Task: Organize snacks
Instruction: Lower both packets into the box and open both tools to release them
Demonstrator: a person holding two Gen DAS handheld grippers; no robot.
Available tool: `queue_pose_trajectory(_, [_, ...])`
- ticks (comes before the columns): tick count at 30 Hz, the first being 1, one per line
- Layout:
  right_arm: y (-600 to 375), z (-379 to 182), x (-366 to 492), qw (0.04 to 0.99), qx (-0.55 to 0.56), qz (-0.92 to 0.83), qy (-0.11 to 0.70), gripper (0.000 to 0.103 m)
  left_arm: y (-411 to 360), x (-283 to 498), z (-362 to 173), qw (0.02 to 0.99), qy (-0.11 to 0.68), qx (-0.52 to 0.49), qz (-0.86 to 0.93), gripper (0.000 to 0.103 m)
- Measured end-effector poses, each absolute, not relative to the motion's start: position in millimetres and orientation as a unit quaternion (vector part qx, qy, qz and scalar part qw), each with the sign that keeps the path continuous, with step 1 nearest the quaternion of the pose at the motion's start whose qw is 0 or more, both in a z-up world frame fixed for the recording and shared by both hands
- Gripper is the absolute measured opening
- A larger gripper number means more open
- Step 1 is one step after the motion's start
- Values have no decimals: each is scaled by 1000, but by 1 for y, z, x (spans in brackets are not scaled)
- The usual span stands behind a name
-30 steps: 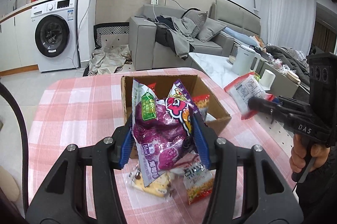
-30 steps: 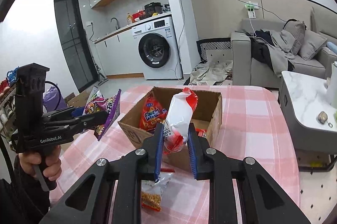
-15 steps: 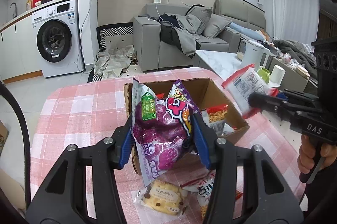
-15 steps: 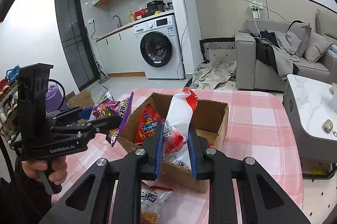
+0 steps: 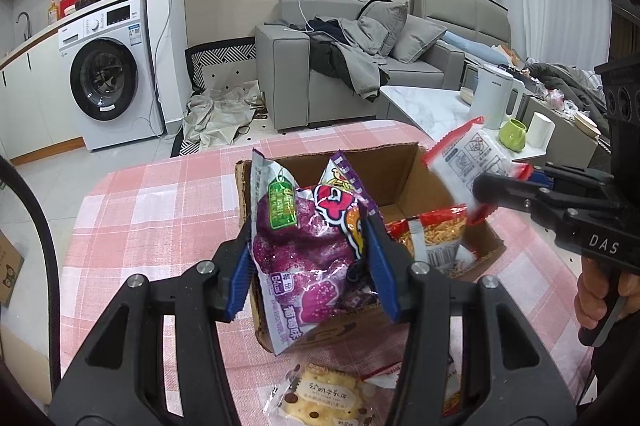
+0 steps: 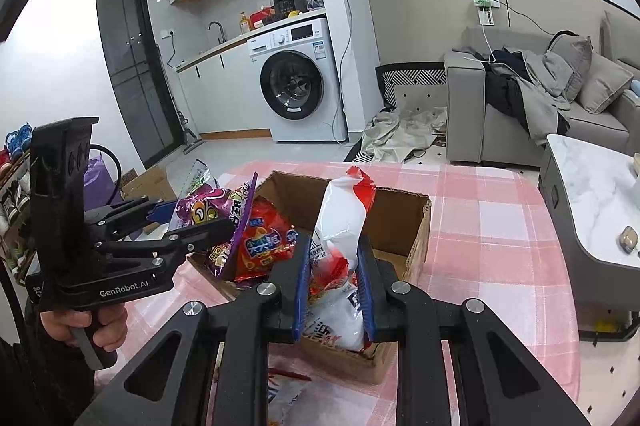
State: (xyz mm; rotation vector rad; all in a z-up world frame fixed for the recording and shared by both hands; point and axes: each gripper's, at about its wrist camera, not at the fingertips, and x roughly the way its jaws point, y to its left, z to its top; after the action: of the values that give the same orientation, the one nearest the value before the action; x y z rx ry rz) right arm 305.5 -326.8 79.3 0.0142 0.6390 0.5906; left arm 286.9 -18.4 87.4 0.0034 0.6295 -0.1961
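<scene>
Two tongs hovered over brown cardboard box (image 5: 404, 169): left tongs (image 5: 310, 262) pinching purple crinkly snack bags (image 5: 308, 246), right tongs (image 6: 334, 282) pinching white-red pouch (image 6: 344, 218). Risk: simultaneous release, bags colliding, spilling onto table's near edge.

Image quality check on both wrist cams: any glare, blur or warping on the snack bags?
Left wrist: purple bag sharp, specular sparkle on its foil; straight wall lines bow toward the edges and black vignette fills the corners. White bag slightly soft near the frame edge. Right wrist: white bag shows bright glare on its upper half; box in focus; same fisheye bowing.
</scene>
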Motion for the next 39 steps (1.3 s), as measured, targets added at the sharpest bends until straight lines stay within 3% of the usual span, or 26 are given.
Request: queue_pose_trajectory(39, [-312,38,353,903,-20,256,345,21,-42,384,27,930,356,21,-87,49])
